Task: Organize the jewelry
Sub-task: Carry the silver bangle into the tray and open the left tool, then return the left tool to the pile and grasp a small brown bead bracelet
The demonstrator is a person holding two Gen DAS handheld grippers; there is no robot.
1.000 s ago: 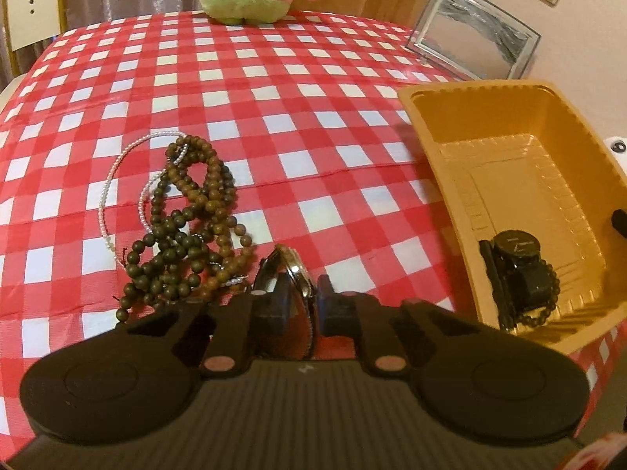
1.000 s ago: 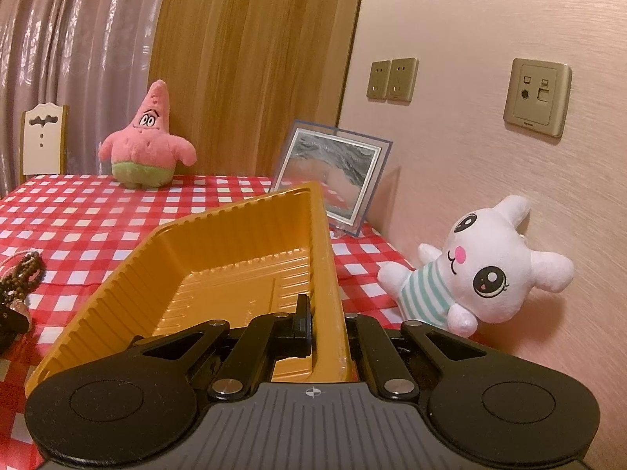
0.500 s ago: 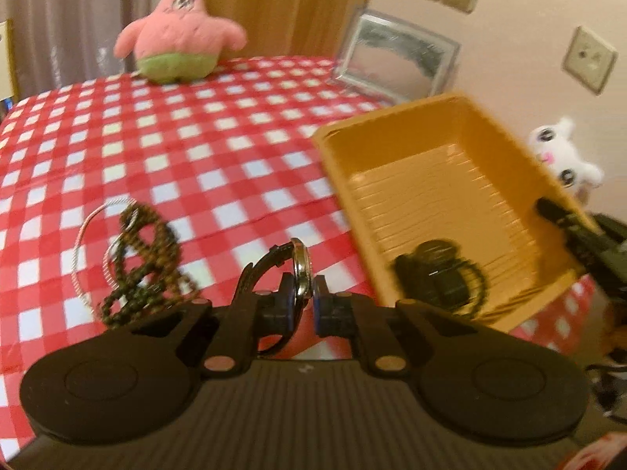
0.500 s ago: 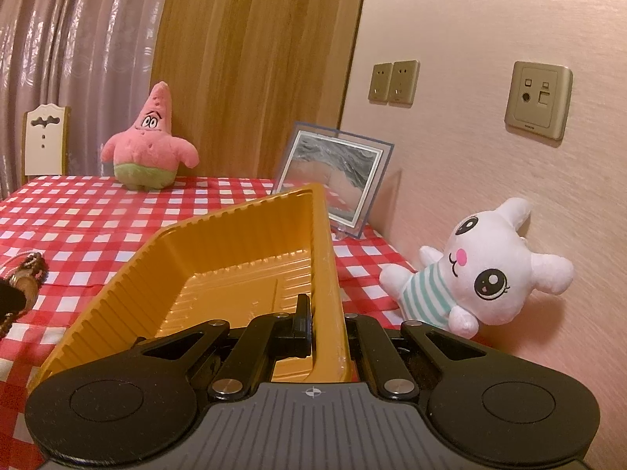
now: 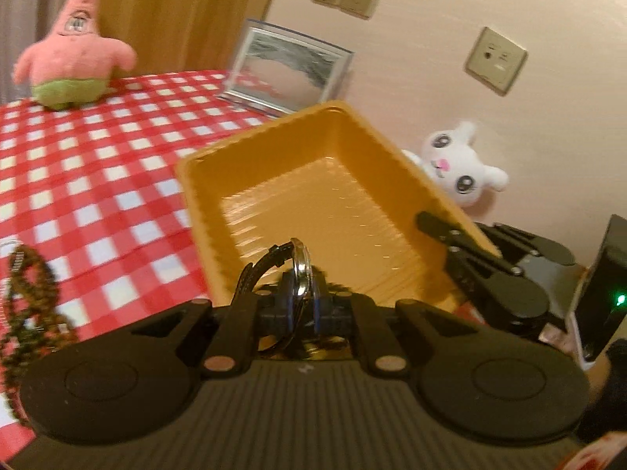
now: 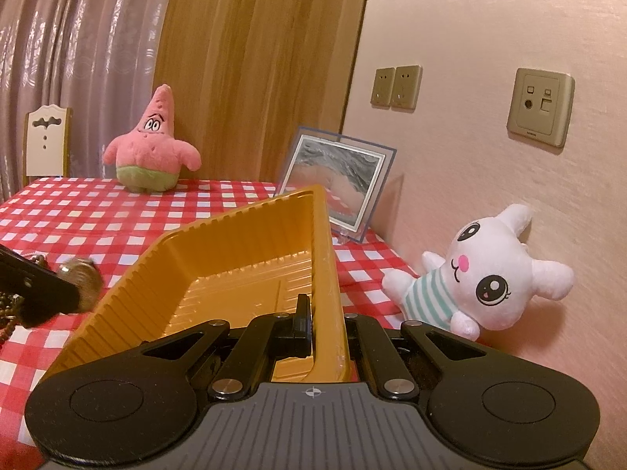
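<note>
The watch (image 5: 299, 274) sits at lower centre of the left view, pinched on edge in the left gripper (image 5: 301, 309) over the near end of the yellow tray (image 5: 203, 192), presumably for dropping in. The right gripper (image 6: 325, 329) is clamped on the tray's side wall, likely steadying it. Motion blur obscures the bead strands (image 5: 27, 305) at left edge, and the watch hides whatever lies in the tray's near end.

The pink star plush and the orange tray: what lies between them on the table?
Only bare checked cloth. The right wrist view shows this stretch between the star plush and the tray; the picture frame stands off to the side.
</note>
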